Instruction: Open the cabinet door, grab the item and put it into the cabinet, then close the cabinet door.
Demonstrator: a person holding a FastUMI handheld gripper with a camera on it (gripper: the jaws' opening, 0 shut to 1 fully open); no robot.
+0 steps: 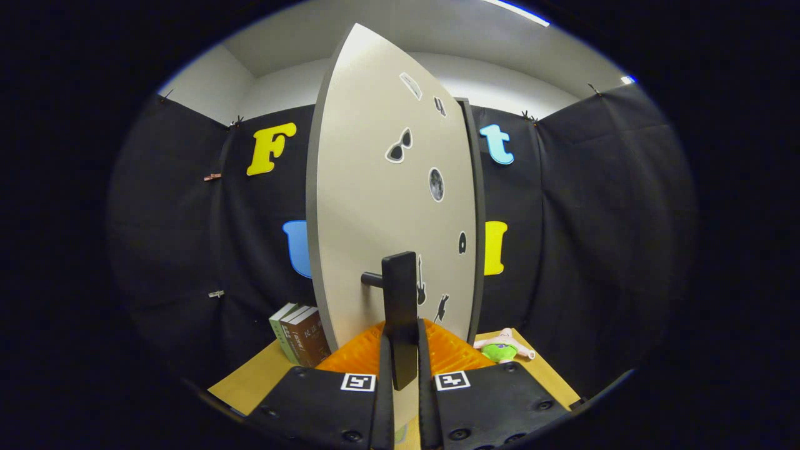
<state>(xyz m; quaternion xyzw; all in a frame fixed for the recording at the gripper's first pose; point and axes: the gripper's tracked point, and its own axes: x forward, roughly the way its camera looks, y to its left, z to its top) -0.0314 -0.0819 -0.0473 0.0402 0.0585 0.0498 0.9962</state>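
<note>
The cabinet door (375,206) is a pale panel with small stickers, swung partly open so its face angles toward me. Its dark bar handle (400,294) stands upright just ahead, and its lower end sits between my fingers. My gripper (401,369) is shut on the handle, both fingers pressed against its sides. Behind the door's right edge runs the dark cabinet frame (478,250). A small plush toy (503,349) with a green body lies on the wooden table (250,381), to the right of my fingers and beyond them.
Several upright books (300,334) stand on the table left of the door's lower edge. Black cloth walls close in the booth on both sides and behind the cabinet.
</note>
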